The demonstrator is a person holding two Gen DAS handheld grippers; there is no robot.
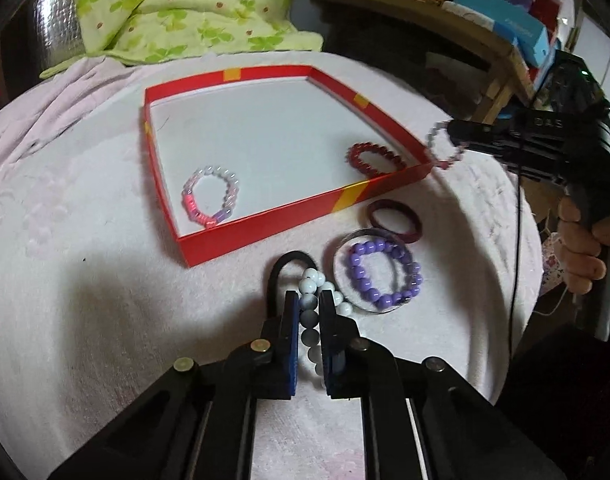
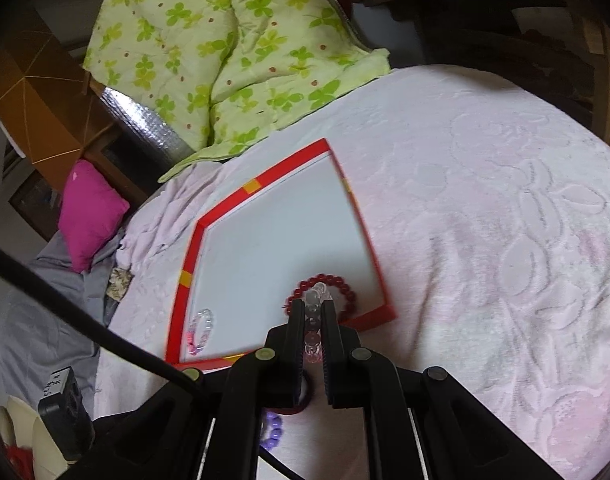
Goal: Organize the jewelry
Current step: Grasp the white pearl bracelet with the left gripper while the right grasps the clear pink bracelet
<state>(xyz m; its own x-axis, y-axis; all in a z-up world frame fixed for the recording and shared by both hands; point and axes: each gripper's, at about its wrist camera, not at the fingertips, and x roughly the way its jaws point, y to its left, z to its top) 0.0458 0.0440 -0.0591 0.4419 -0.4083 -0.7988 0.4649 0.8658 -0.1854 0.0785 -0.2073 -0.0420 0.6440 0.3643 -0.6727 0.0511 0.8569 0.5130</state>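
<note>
A shallow red box [image 1: 265, 224] with a white floor lies on the pink bedspread; it also shows in the right wrist view [image 2: 187, 264]. Inside lie a pink-and-clear bead bracelet [image 1: 211, 198] and a dark red bead bracelet [image 1: 375, 156]. My left gripper [image 1: 309, 304] is shut on a white-and-grey bead bracelet [image 1: 311, 284] just in front of the box. My right gripper [image 2: 313, 308] is shut on a clear-and-pink bead bracelet [image 2: 313, 300], held in the air over the box's right corner, above the dark red bracelet [image 2: 345, 286]. That bracelet dangles from the right gripper in the left wrist view [image 1: 441, 148].
Beside the box lie a purple bead bracelet [image 1: 383, 276] inside a thin metal bangle [image 1: 337, 248], a maroon hair band [image 1: 393, 220] and a black hair tie [image 1: 281, 264]. A green quilt [image 1: 177, 8] lies behind. A magenta pillow [image 2: 89, 212] sits at the left.
</note>
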